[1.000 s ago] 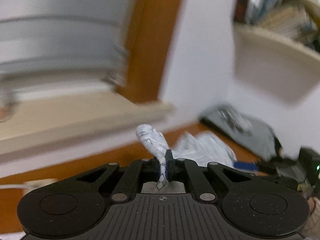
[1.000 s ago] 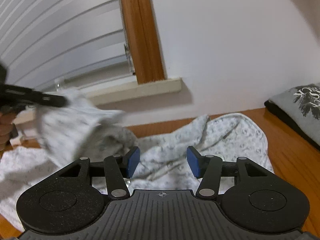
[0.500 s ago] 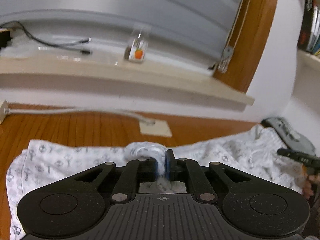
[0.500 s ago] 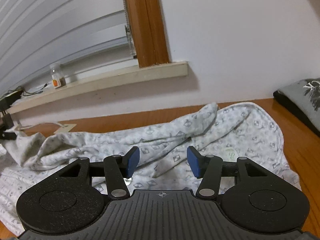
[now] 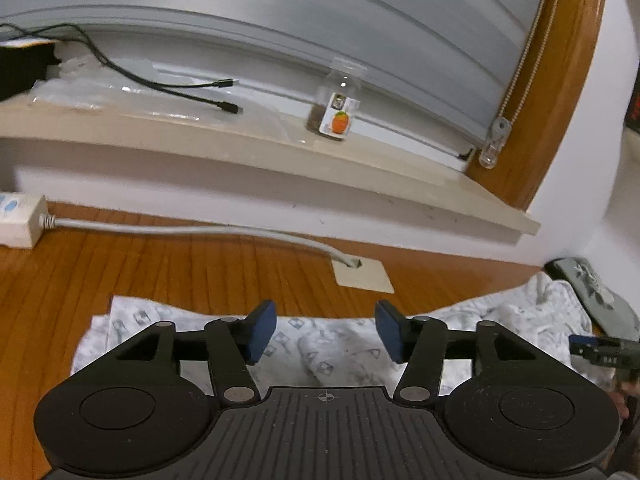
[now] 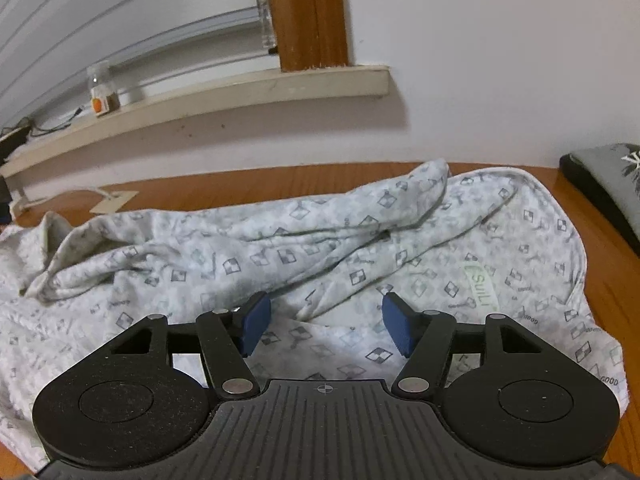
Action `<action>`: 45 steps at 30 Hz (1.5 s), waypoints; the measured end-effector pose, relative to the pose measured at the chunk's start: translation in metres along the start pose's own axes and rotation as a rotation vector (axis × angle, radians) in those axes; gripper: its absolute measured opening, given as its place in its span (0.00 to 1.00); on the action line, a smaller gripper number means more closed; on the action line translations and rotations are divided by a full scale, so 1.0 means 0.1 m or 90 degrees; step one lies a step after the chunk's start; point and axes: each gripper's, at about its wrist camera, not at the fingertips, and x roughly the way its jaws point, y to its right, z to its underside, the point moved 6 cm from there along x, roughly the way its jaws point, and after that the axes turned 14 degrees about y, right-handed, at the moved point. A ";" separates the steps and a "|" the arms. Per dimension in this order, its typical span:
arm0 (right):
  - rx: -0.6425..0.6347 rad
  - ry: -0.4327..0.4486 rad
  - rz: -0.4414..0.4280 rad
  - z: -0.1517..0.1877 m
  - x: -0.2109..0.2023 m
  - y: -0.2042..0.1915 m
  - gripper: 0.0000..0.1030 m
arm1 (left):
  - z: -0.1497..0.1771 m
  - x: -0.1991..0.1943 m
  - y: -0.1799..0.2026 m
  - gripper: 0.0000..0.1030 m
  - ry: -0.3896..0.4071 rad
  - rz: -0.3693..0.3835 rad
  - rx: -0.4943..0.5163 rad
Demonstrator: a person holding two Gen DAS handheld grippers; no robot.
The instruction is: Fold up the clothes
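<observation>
A white garment [image 6: 304,256] printed with small grey squares lies spread and rumpled on the wooden table [image 6: 240,178]. A sleeve [image 6: 200,248] is draped across it from left to right. My right gripper [image 6: 325,326] hovers open just above its near part, nothing between the blue pads. In the left wrist view the same garment [image 5: 328,344] lies below my left gripper [image 5: 326,332], which is open with empty pads over the cloth's left end. The tip of the right gripper [image 5: 600,350] shows at the right edge.
A folded grey shirt [image 6: 608,176] lies at the right of the table. A windowsill [image 5: 256,140] behind holds a small jar [image 5: 338,112] and black cables [image 5: 160,84]. A white power strip [image 5: 20,220] and its cord [image 5: 192,232] lie along the wall.
My left gripper has opened and let go of the white cloth it held; the cloth now lies flat on the table. The right gripper stays open and has dropped slightly closer to the garment.
</observation>
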 end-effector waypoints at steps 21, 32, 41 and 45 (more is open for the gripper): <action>0.011 -0.003 -0.012 -0.01 0.02 0.05 0.63 | -0.09 0.19 0.16 0.05 -0.030 0.039 0.071; 0.000 -0.004 0.001 -0.01 0.02 0.03 0.66 | -0.02 -0.15 -0.70 0.41 -0.036 -0.106 -0.009; -0.001 -0.002 0.004 0.00 0.02 0.03 0.66 | 0.21 -0.46 -0.64 0.58 -0.031 -0.046 -0.042; 0.000 -0.002 0.004 0.00 0.02 0.03 0.66 | 0.26 -0.40 -0.57 0.62 -0.040 -0.041 -0.033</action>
